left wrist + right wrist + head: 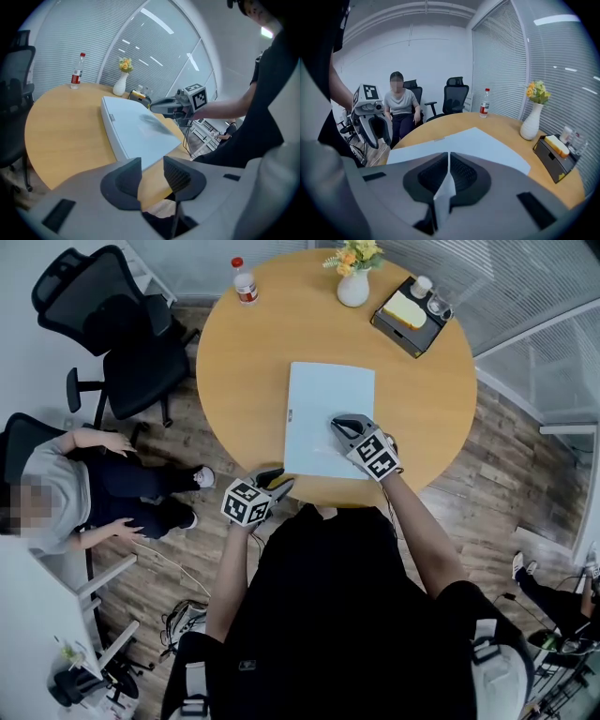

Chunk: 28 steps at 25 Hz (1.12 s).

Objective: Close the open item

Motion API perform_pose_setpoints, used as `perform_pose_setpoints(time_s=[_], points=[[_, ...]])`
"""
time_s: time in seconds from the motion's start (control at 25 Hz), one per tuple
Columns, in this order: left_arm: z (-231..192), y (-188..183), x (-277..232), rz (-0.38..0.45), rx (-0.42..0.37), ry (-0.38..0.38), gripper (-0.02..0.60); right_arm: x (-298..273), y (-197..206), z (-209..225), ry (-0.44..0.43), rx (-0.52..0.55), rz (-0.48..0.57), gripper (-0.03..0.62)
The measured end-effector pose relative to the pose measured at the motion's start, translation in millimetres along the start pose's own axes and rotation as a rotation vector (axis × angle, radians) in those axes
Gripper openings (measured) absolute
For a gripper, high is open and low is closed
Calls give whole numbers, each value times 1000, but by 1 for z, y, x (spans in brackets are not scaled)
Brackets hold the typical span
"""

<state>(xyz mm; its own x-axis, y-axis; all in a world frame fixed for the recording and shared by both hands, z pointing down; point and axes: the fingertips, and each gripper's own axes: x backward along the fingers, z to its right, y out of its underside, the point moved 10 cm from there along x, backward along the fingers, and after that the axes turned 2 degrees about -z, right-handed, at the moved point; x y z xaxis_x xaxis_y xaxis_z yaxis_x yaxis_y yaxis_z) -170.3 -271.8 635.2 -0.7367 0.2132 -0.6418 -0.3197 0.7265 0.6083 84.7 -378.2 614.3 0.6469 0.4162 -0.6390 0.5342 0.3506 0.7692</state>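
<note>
A flat pale-blue folder (323, 413) (136, 126) (487, 140) lies closed on the round wooden table (244, 362), its near edge at the table's front rim. My right gripper (339, 421) (448, 157) hovers over the folder's near right part. Its jaws are pressed together, with only a thin pale slit between the pads. My left gripper (279, 481) (152, 161) is off the table's front edge, left of the folder's near corner. Its jaws stand apart with nothing between them. Each gripper view also shows the other gripper: the right gripper (161, 107) and the left gripper (375, 124).
At the table's far side stand a water bottle (245, 282), a white vase of flowers (353, 277) and a black tray (410, 320) with small items. A black office chair (112, 324) and a seated person (84, 493) are to the left.
</note>
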Motion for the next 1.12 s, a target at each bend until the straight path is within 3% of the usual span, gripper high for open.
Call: perform_pose_setpoints(time_s=[0.12,0.24,0.56,1.12], points=[[6,-8,10,77,-44,-49,54,20,4,-4,30,-47,39,11],[9,-14,18,118,-69,-76,7,37,12,-10,71,-118,76,11],[28,-29,30,182,-100,-17,5,71,29,-37,112,-153,122,11],[47,-20,47,200,-120,20,5,101,43,-77,157,-163,127,11]])
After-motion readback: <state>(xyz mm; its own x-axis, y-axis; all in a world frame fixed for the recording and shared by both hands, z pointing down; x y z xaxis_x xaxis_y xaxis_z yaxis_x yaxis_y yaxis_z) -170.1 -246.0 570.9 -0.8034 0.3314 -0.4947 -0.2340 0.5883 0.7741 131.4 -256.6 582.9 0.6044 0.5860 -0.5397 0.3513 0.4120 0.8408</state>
